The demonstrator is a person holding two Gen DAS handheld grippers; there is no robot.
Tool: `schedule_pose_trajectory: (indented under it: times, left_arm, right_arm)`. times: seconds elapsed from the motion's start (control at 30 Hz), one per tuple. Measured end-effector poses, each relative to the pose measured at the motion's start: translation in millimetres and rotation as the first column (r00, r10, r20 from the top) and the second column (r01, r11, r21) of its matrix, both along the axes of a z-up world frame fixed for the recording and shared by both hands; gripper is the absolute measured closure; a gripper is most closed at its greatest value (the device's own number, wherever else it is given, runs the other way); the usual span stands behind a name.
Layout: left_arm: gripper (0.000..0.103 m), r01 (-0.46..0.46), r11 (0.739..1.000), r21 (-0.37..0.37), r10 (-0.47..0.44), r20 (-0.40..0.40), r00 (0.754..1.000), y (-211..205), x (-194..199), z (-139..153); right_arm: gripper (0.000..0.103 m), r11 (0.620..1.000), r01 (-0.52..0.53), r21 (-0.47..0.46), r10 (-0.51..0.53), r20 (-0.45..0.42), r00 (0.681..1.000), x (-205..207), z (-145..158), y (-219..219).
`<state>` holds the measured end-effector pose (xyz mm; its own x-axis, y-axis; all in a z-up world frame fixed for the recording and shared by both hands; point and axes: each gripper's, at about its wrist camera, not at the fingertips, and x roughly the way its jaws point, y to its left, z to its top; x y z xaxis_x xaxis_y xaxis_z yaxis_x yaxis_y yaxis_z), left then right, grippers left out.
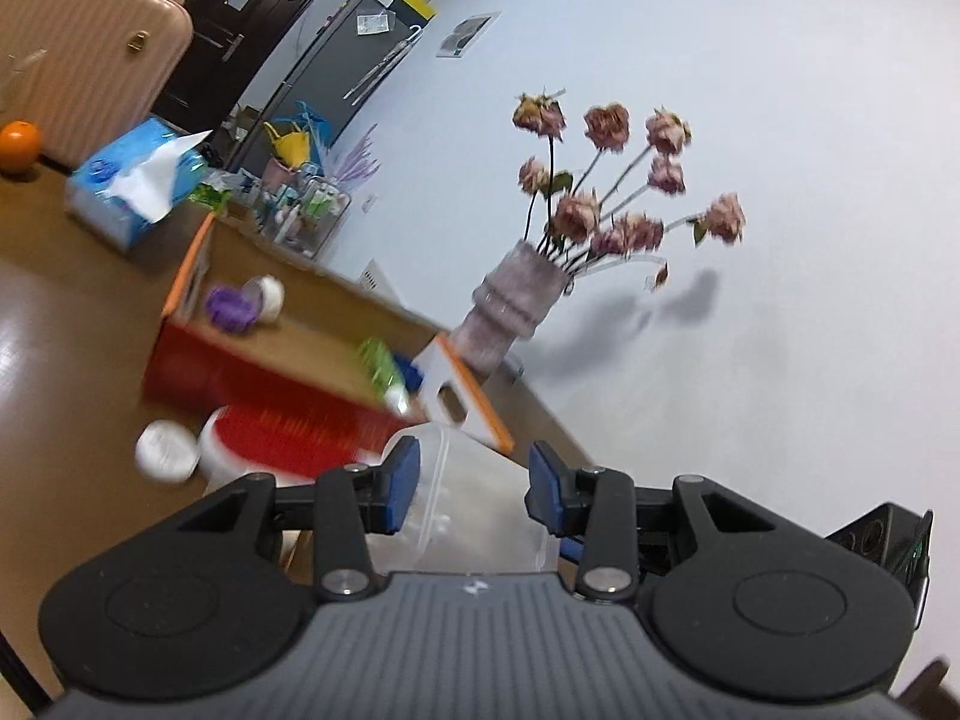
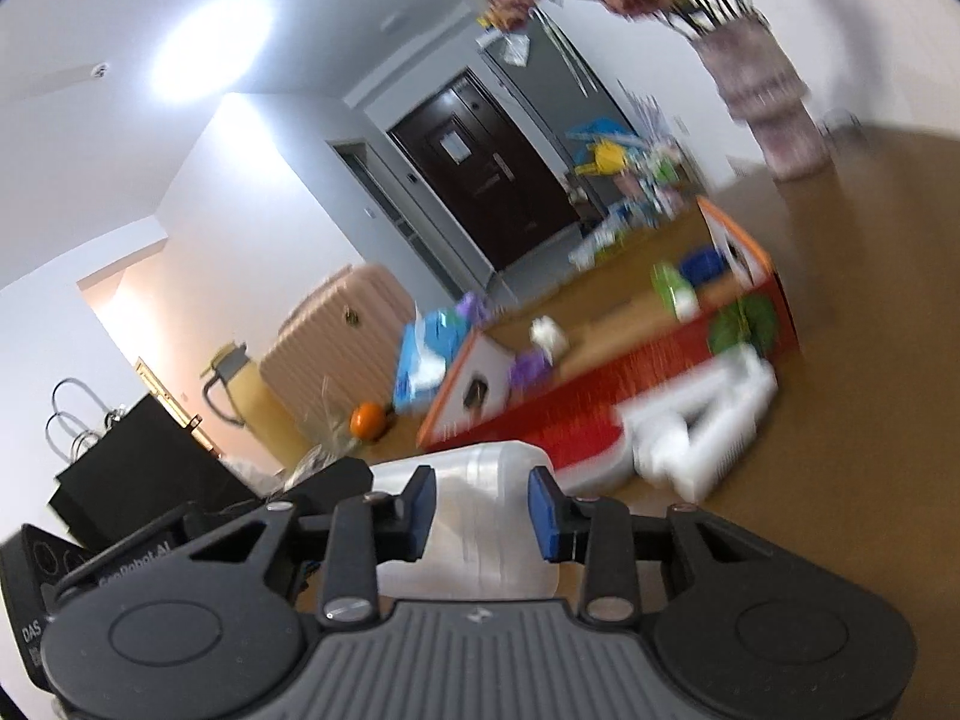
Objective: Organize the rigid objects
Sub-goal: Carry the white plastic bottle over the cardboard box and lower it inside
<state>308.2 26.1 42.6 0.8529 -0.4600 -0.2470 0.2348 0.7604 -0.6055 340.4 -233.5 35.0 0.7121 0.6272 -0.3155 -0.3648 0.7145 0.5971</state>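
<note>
Both views are blurred. Closest in, the left gripper (image 1: 473, 483) stands with its blue pads wide apart around a clear plastic box (image 1: 480, 510); whether they touch it I cannot tell. The right gripper (image 2: 482, 510) is the same — pads spread either side of that box (image 2: 474, 516). Beyond lies an open red carton (image 1: 252, 378) holding small items, then a vase of dried roses (image 1: 516, 300) by the wall.
</note>
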Motion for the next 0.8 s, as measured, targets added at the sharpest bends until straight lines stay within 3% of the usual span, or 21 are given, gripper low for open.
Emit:
schedule_pose_trajectory:
  times: [0.13,0.3,0.43,0.6,0.7,0.8]
  left_arm:
    - [0.063,0.001,1.000,-0.017,-0.001,-0.001,1.000,5.0,53.6,7.6]
    - [0.063,-0.003,0.999,-0.040,-0.001,-0.100,0.995,17.4,131.4,4.0]
    - [0.063,0.004,1.000,0.020,-0.001,-0.140,0.990,21.1,193.7,0.8]
    - [0.063,0.004,0.998,0.064,0.013,-0.260,0.965,26.7,272.7,-18.1]
    - [0.063,-0.010,0.996,0.084,0.038,-0.341,0.939,25.3,307.3,-37.6]
    - [0.062,0.003,0.993,0.119,0.042,-0.371,0.928,19.6,322.7,-51.1]
  right_arm:
    - [0.070,1.000,0.012,-0.008,-0.012,0.014,1.000,51.0,11.7,4.7]
    - [0.070,0.999,0.006,-0.040,-0.007,-0.007,1.000,123.7,9.9,16.5]
    - [0.070,0.998,-0.003,-0.067,0.001,-0.029,1.000,184.9,5.0,27.0]
    - [0.070,0.992,-0.021,-0.124,0.012,-0.074,0.997,266.1,-6.9,42.7]
    - [0.069,0.989,-0.020,-0.143,-0.003,-0.154,0.988,307.1,-25.8,50.7]
    - [0.067,0.988,-0.002,-0.155,-0.039,-0.263,0.964,332.9,-46.9,54.3]
